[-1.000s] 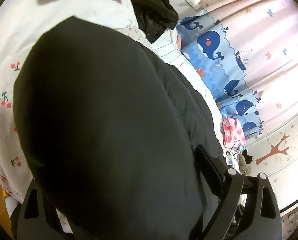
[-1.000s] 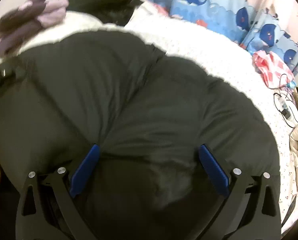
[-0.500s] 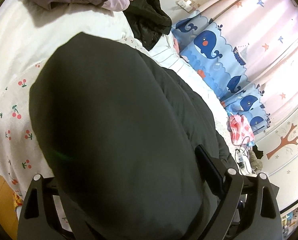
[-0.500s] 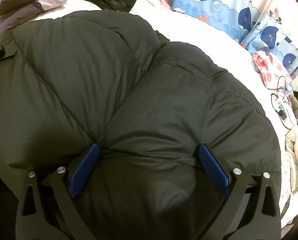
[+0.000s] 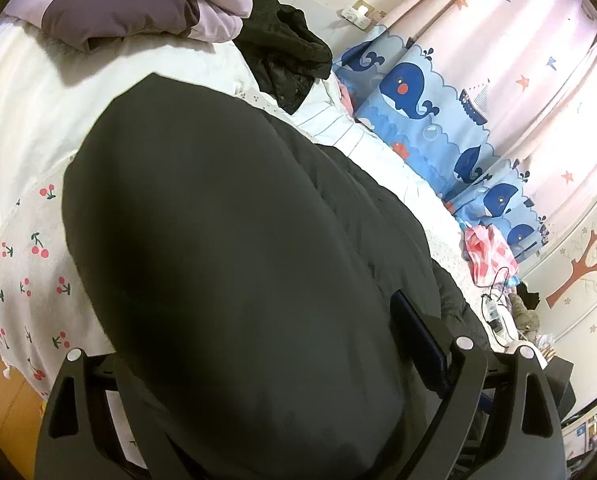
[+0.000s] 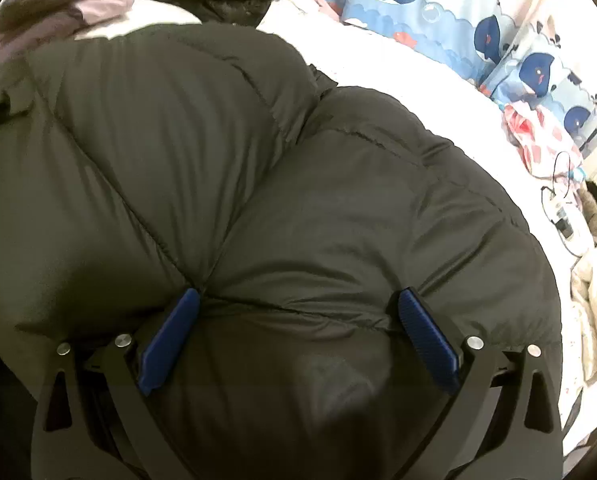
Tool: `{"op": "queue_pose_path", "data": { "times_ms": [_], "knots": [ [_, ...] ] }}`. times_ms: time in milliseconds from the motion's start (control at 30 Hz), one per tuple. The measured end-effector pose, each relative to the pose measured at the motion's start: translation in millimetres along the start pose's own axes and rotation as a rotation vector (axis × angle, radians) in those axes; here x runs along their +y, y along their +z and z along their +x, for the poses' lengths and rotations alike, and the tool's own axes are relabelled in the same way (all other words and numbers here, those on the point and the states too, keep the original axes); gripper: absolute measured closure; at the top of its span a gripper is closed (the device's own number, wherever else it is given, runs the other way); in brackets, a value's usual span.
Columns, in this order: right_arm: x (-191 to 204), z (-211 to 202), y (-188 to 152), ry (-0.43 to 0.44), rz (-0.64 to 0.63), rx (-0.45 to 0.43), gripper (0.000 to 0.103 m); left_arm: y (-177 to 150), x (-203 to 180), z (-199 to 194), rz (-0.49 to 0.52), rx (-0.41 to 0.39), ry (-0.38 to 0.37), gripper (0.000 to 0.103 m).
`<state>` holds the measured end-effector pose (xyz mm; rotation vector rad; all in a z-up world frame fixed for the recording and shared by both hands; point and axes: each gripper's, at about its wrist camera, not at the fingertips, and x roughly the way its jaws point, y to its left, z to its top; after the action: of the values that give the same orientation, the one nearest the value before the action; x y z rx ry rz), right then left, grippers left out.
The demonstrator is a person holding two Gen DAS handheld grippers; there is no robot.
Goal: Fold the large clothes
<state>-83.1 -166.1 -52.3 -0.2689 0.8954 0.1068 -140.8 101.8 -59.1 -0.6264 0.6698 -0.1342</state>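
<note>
A large dark green puffer jacket (image 5: 234, 264) lies folded on the bed and fills most of both views (image 6: 298, 184). My left gripper (image 5: 266, 368) is spread wide with a thick fold of the jacket bulging between its fingers; only the right blue pad (image 5: 418, 340) shows, the left one is hidden by fabric. My right gripper (image 6: 298, 336) is also spread wide, its blue pads (image 6: 170, 336) pressed against the jacket, with padding bulging between them.
The bed has a white cherry-print sheet (image 5: 22, 264). A purple and lilac jacket (image 5: 130, 12) and a black garment (image 5: 286, 56) lie at the far end. Whale-print pillows (image 5: 414, 108) line the pink curtain. A pink checked cloth (image 6: 538, 140) and a charger cable (image 6: 558, 208) lie at the right.
Both views have drawn back slightly, so more of the bed, the purple jacket and the pillows show. The jacket has settled lower and flatter. The grippers' spread is unchanged.
</note>
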Motion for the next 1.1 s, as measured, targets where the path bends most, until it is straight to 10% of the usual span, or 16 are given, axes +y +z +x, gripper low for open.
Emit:
{"op": "queue_pose_path", "data": {
  "times_ms": [367, 633, 1100],
  "knots": [
    [4, 0, -2, -0.006, 0.001, -0.007, 0.007, 1, -9, -2, 0.057, -0.028, 0.018, 0.015],
    [-18, -25, 14, 0.008, 0.108, -0.172, 0.007, 2, -11, -4, 0.079, -0.039, 0.026, 0.015],
    [-8, 7, 22, 0.009, 0.057, -0.082, 0.007, 0, -16, -2, 0.109, -0.055, 0.044, 0.015]
  ]
}}
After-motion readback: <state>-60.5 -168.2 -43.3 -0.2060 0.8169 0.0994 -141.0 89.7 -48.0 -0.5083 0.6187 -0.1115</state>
